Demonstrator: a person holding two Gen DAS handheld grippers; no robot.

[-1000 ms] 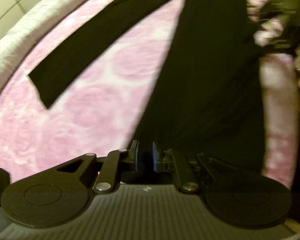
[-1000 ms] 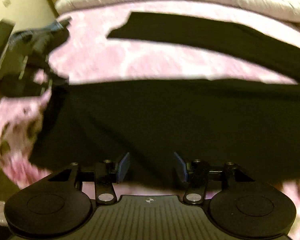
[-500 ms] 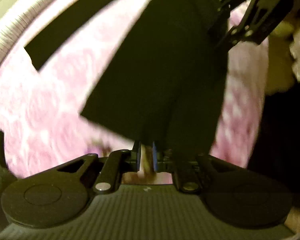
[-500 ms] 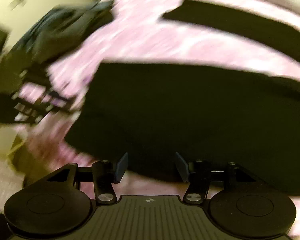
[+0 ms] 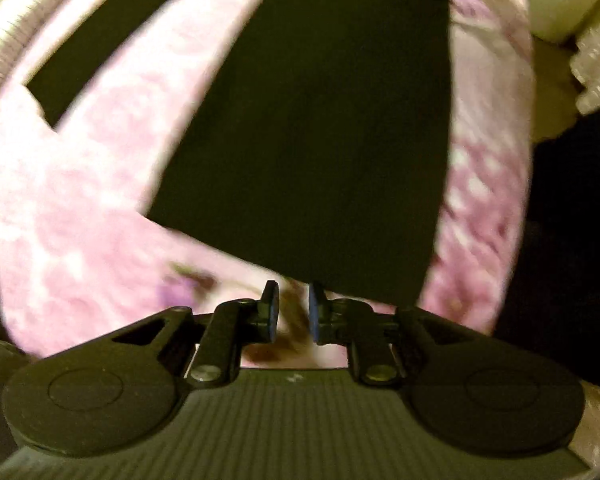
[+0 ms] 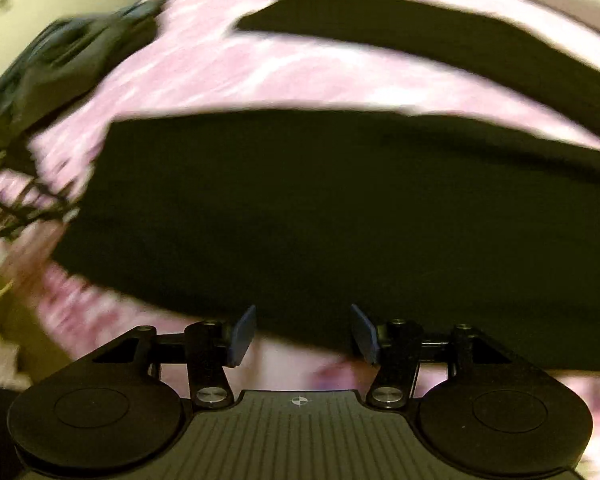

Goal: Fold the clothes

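1. Where things are: the black long-sleeve top lies flat on the bed's pink flowery cover. One sleeve is stretched out toward the far edge of the bed, where the pale ribbed border runs.
2. My left tool hangs just short of the hem. The jaws are only a sliver apart and opening, with nothing but pink cover between them, so it's holding nothing.
3. My right tool is on the long side edge of the body. The jaws stand well apart with the fabric edge just past the tips, and no pinch there either.
4. My read is that I'm lining up both grabs before the first fold, so nothing's folded yet.
5. I'd let the left open properly before going down, since a narrow gap tends to shove the hem instead of swallowing it.
6. Come in low and slide one finger under the edge. The cover is soft, so it's easy to pinch it along with the top.
7. Check that you've got both layers of the body, not just the upper one.
8. Lift both sides evenly, or the dark fabric will skew and drag that loose sleeve with it.
9. Both views are pretty smeared, so I can't tell how the other sleeve sits.
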